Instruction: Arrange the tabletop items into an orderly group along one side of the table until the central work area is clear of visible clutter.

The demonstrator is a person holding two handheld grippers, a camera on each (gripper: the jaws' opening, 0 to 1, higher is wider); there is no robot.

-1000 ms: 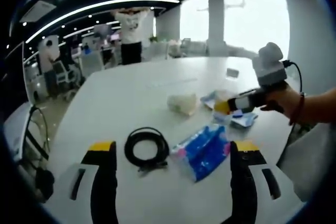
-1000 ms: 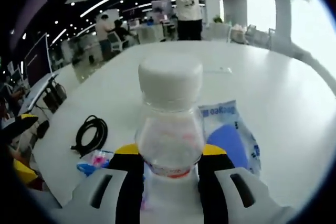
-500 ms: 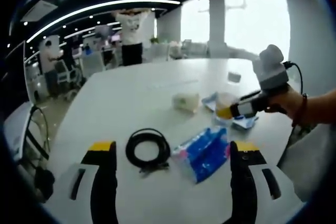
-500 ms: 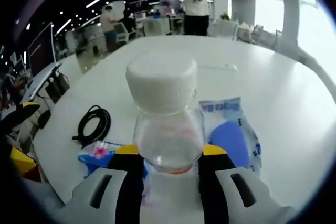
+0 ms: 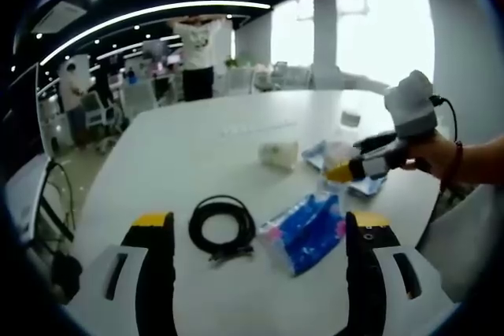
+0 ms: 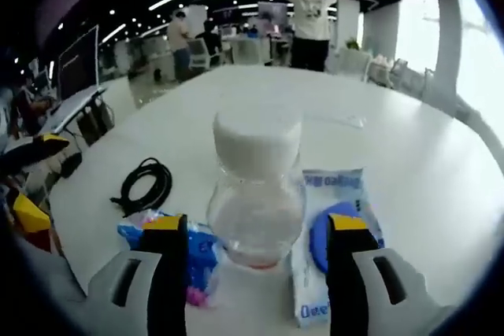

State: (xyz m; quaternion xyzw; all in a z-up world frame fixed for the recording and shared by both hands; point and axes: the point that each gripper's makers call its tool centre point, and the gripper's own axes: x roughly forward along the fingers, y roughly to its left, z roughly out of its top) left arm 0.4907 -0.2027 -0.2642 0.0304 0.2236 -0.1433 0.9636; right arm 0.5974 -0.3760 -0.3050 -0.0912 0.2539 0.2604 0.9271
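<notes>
A clear bottle (image 6: 256, 194) with a white cap stands upright on the white table (image 6: 260, 100), between the jaws of my right gripper (image 6: 258, 230), which are open and clear of it on both sides. In the left gripper view that bottle (image 5: 340, 152) is at the right, with the right gripper (image 5: 345, 169) around it, held by a hand. My left gripper (image 5: 258, 230) is open over the near table edge. Between its jaws lie a coiled black cable (image 5: 222, 226) and a blue tissue pack (image 5: 303, 230). The left gripper (image 6: 31, 179) shows at the left edge.
A blue-and-white wipes pack (image 6: 335, 234) lies right of the bottle, the blue tissue pack (image 6: 169, 238) left of it, the black cable (image 6: 143, 186) farther left. A white crumpled item (image 5: 279, 153) sits mid-table. Chairs, desks and a standing person (image 5: 197, 53) are beyond the table.
My right gripper's jaws have spread apart and let go of the bottle, which now stands free between them. The left gripper has held still and open.
</notes>
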